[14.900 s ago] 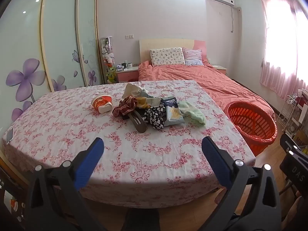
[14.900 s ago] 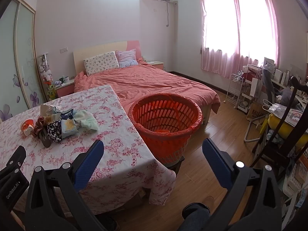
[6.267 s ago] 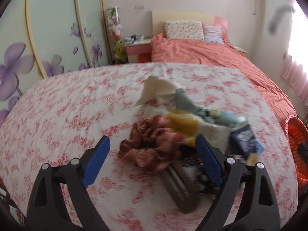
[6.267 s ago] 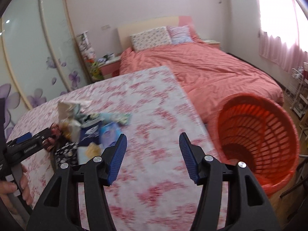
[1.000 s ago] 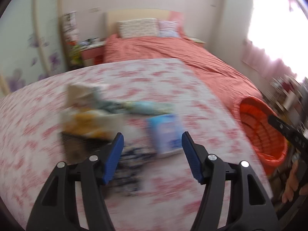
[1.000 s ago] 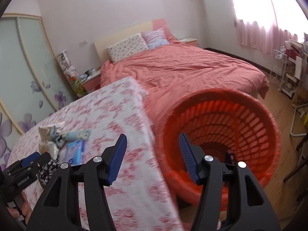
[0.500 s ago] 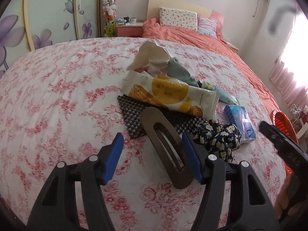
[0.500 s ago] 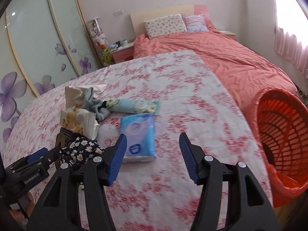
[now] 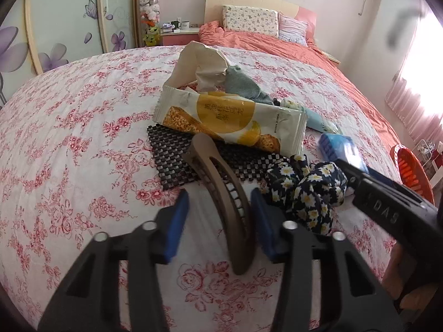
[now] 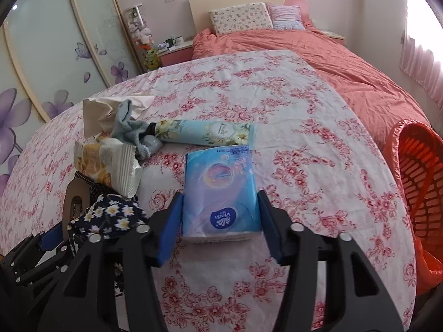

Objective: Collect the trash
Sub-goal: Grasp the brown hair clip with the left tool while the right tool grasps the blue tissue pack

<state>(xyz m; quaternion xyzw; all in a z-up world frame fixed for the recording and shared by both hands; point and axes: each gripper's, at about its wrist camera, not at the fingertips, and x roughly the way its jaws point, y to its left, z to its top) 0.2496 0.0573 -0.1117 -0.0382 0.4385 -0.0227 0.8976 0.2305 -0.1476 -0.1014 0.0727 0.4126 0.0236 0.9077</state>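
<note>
On the floral-covered table (image 10: 318,105), the left gripper (image 9: 220,215) has just been closing astride a brown hair clip (image 9: 224,193), pads not yet pressing; the right gripper (image 10: 218,218), also closing, brackets a blue tissue pack (image 10: 220,191), contact unclear; both should square up and pinch mid-body before carrying to the orange basket (image 10: 418,171) at the table's edge.

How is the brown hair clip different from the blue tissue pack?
The brown plastic hair clip is long, curved, hard and slotted; the blue plastic-wrapped tissue pack is flat, rectangular and soft-looking. The clip partly rests on a black woven mat; the pack lies straight on the floral cloth. Both lie between open gripper jaws.
</note>
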